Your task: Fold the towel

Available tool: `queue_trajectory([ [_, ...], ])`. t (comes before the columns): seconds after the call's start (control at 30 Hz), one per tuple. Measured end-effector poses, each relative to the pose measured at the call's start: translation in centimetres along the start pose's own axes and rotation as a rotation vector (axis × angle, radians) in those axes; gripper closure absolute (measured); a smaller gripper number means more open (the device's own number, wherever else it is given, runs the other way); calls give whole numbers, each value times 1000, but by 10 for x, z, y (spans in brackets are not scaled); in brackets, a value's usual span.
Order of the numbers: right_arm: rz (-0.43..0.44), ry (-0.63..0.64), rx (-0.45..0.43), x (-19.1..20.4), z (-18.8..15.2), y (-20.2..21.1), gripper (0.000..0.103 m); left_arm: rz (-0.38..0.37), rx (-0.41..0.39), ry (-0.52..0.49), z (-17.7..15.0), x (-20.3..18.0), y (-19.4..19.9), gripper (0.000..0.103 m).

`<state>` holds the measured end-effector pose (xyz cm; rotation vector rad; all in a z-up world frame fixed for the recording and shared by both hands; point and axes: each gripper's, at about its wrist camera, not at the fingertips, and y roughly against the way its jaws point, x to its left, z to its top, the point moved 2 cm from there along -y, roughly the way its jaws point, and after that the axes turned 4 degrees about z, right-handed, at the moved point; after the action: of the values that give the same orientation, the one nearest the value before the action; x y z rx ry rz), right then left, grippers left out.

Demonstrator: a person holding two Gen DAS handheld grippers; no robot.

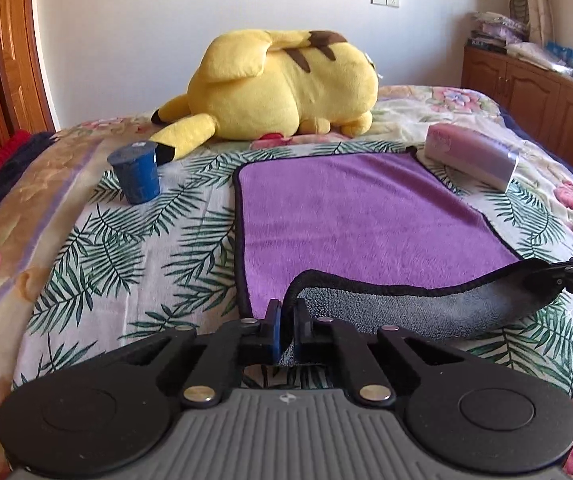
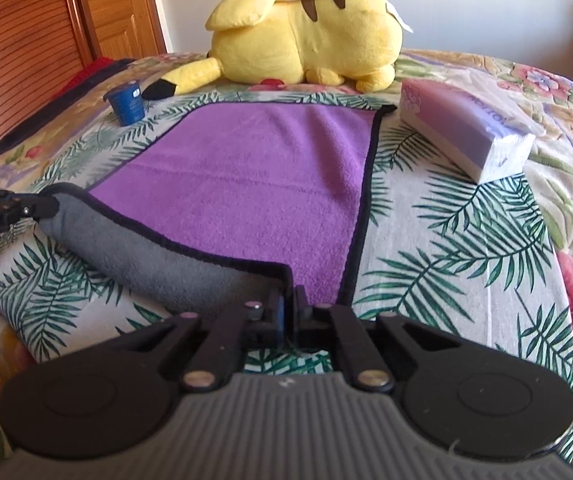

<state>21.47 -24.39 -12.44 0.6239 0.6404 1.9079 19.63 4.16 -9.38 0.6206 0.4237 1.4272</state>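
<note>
A purple towel with a black border and a grey underside lies on the bed; it also shows in the right wrist view. Its near edge is lifted and curled over, so the grey side shows. My left gripper is shut on the towel's near left corner. My right gripper is shut on the near right corner. Each gripper shows in the other's view, the right at the right edge and the left at the left edge.
A yellow plush toy lies beyond the towel. A blue cup stands at the towel's far left. A pack of tissues lies at its far right. A wooden cabinet stands right of the bed, a wooden door left.
</note>
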Motion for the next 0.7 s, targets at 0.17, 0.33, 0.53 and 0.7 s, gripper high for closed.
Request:
queue_trajectory([
  [0.17,-1,1,-38,-1,5,5,98,-2,-18,4,3,1,3,103],
  [0.33,-4,-6,-76,-4,9,10,99,-6,-40,11,6,2,7,103],
  [0.53,-5,-4,-129,-5,14,19,99,-14,-84,27,13,3,16,103],
  [0.7,-2,-3,-161,-5,19,25,99,-18,-108,31,16,2,21,103],
])
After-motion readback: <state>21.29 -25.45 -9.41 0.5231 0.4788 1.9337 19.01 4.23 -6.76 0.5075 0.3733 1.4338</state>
